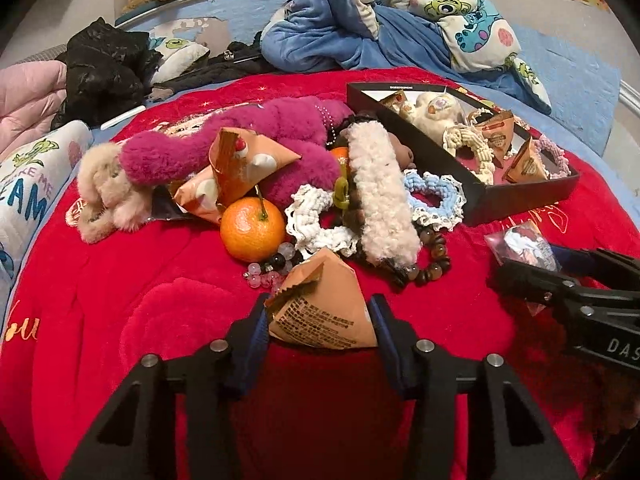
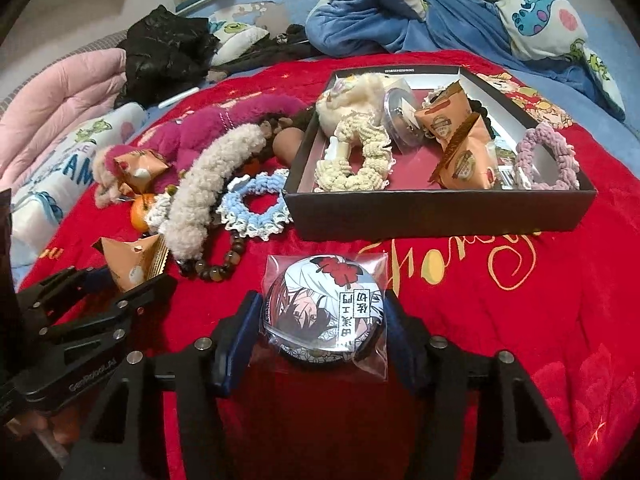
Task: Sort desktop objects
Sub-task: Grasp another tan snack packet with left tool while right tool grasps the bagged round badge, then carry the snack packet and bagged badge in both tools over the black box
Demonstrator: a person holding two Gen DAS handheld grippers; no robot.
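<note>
Orange snack packet [image 1: 320, 312] in left claw [image 1: 318, 320], tip pointing away

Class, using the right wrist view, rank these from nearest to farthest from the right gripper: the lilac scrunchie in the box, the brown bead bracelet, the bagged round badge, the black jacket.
1. Bagged round badge: between the right gripper fingers.
2. Brown bead bracelet: just ahead, to the left, on the red blanket.
3. Lilac scrunchie: right end of the black box.
4. Black jacket: far back, left.

Right gripper [image 2: 322, 320] clasps a bagged badge [image 2: 324, 312] on the red blanket [image 2: 500, 320]; beyond, a black box [image 2: 440, 216] holding scrunchies; left gripper [image 2: 120, 280] at a snack packet [image 2: 132, 264].
</note>
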